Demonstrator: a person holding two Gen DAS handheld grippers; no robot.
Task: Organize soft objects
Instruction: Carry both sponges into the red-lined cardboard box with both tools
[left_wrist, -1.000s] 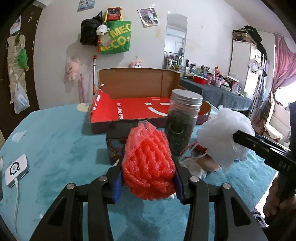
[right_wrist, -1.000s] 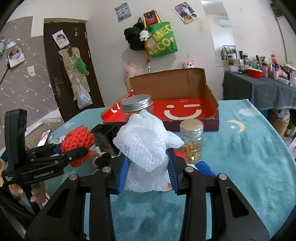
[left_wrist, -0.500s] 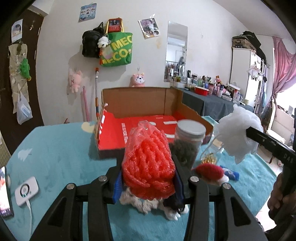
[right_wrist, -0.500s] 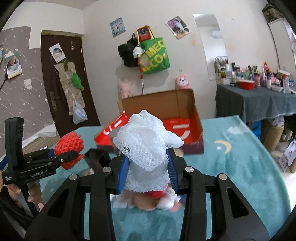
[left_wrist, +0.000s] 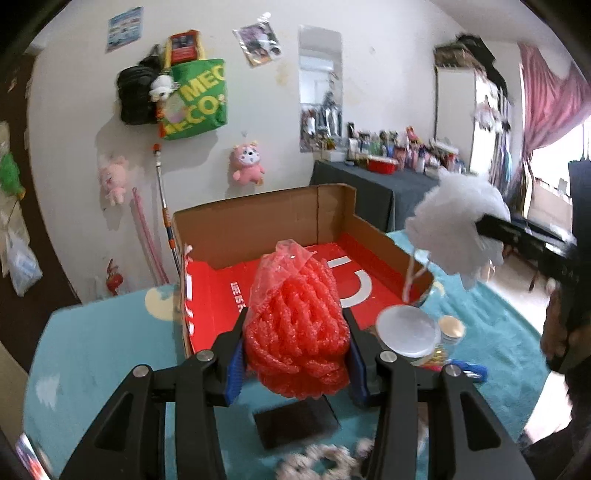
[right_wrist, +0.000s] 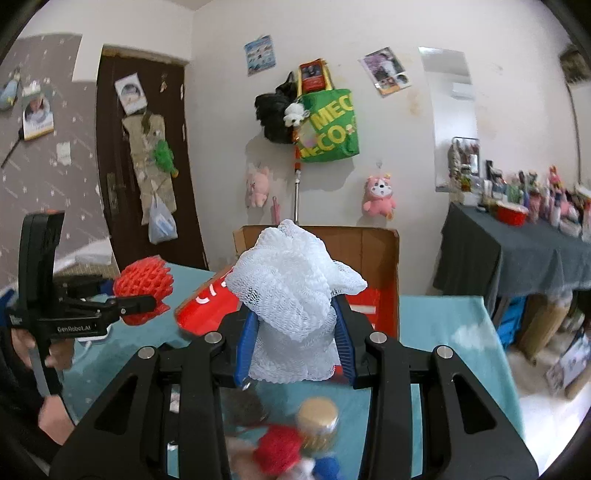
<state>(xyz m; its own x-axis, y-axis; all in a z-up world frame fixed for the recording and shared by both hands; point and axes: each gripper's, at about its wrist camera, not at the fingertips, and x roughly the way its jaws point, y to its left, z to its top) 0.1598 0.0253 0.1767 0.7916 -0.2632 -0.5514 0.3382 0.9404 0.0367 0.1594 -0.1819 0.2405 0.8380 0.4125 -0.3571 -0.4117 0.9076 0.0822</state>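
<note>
Wall behind: green bag (right_wrist: 328, 125) reading "MEC ECO" — jaws pinch red mesh (left_wrist: 297, 325), white pouf (right_wrist: 291, 291).

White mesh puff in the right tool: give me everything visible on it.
The white mesh puff is a bundle of gathered netting, soft and crumpled, looking like a bath pouf. The right tool is shut on its lower part between blue pads, and the upper folds spill above them. A looped white cord hangs below it in the left wrist view. It is held in the air, in front of the open cardboard box, touching only the tool.
</note>
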